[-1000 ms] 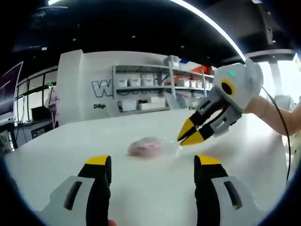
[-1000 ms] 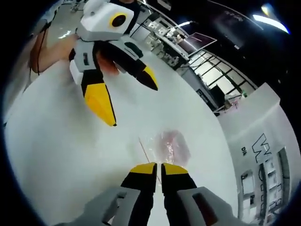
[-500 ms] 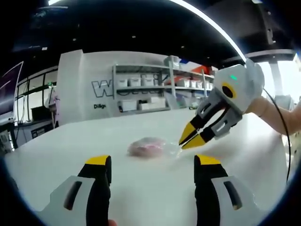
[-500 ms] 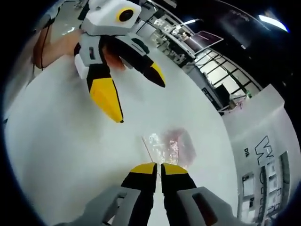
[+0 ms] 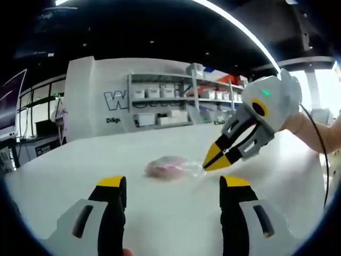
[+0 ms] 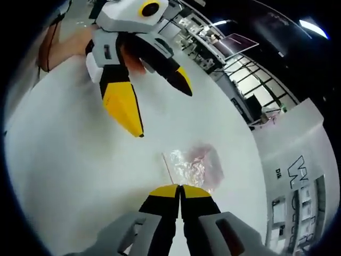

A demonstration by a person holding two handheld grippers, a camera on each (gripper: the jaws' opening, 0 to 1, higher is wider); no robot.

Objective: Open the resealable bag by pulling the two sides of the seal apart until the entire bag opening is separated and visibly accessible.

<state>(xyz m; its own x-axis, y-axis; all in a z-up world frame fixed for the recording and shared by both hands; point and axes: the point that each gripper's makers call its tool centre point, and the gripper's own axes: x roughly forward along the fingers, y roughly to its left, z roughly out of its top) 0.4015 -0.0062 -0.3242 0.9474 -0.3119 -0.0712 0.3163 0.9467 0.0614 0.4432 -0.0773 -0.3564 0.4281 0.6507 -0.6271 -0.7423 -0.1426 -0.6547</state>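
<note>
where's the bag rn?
The resealable bag lies on the white table, centre of the left gripper view, ahead of the left gripper, with the right gripper closed at its right edge.

The bag (image 5: 169, 166) lies on the table (image 5: 160, 213), well in from its edges. The left gripper (image 5: 171, 193) stands before the bag, apart from it, toward the table's near edge. The right gripper (image 5: 214, 160) comes in from the right, its tips at the bag's right end. Behind the table's far edge stand shelves (image 5: 176, 101) against a wall (image 5: 90, 101).

In the right gripper view, the right gripper (image 6: 179, 188) meets the bag's (image 6: 194, 162) near end, and the left gripper (image 6: 162, 106) hangs above the table (image 6: 64, 160) beyond it.
</note>
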